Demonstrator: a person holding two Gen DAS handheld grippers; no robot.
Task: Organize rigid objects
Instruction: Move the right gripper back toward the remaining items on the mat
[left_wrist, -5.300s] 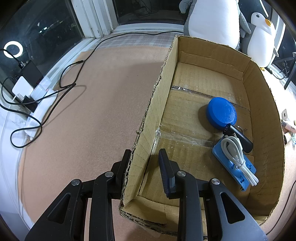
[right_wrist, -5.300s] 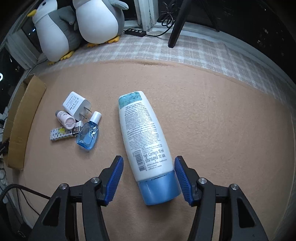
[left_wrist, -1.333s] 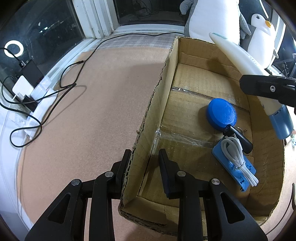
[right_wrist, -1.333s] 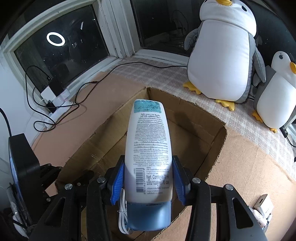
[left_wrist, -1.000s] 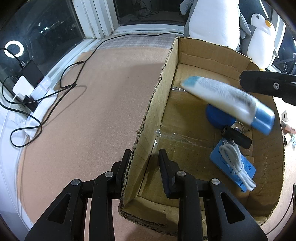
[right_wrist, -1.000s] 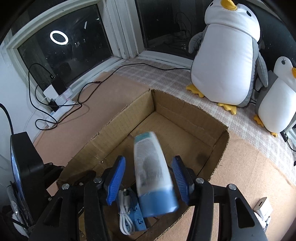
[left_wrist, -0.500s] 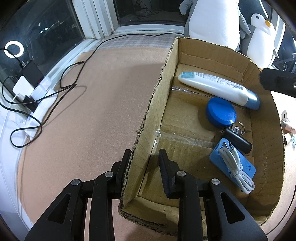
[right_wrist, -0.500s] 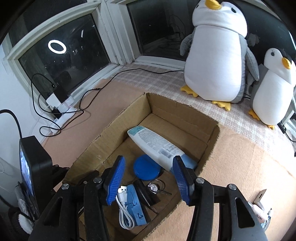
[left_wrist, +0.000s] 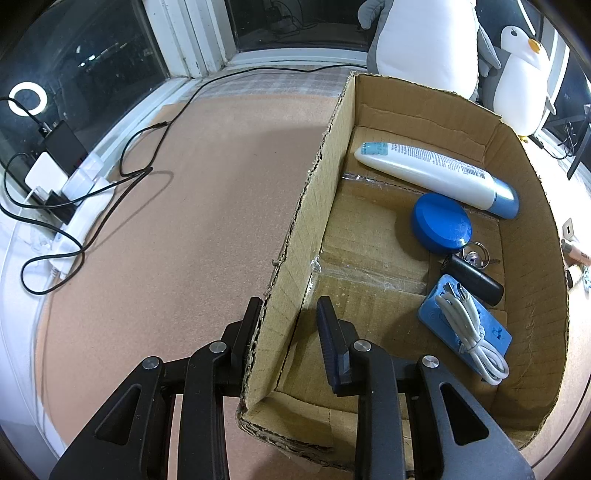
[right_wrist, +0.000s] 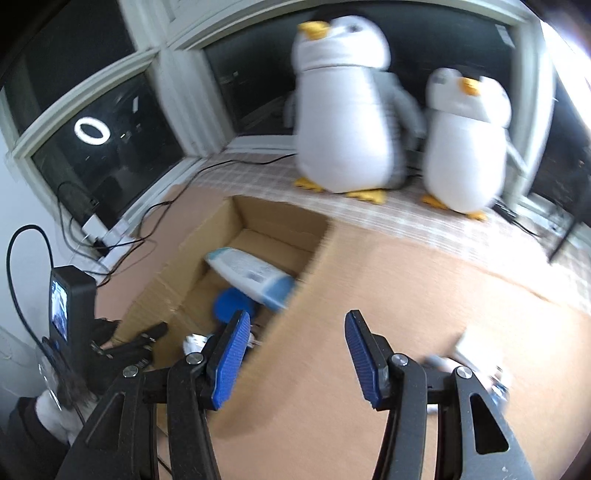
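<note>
**Bottle dropped in the box; right hand swings off for the next item**

The white bottle (left_wrist: 436, 173) that the right gripper (right_wrist: 295, 354) carried a moment ago now lies flat on the floor of the cardboard box (left_wrist: 532, 206), along the far wall at about one o'clock in the left wrist view, its blue cap toward three o'clock; it rests just beyond the blue round lid (left_wrist: 441, 229), with the black key fob (left_wrist: 474, 278) and the blue block with its white cable (left_wrist: 469, 334) nearer, at about four o'clock; the right gripper's jaws stand apart with nothing between them, and its blurred view has turned away from the box toward bare mat; the left gripper (left_wrist: 288, 332) is clamped on the box's near side wall, one finger outside and one inside, as it was before; so this placement looks complete; the small items (right_wrist: 476, 354) blurred at four o'clock in the right view are probably next.
</note>
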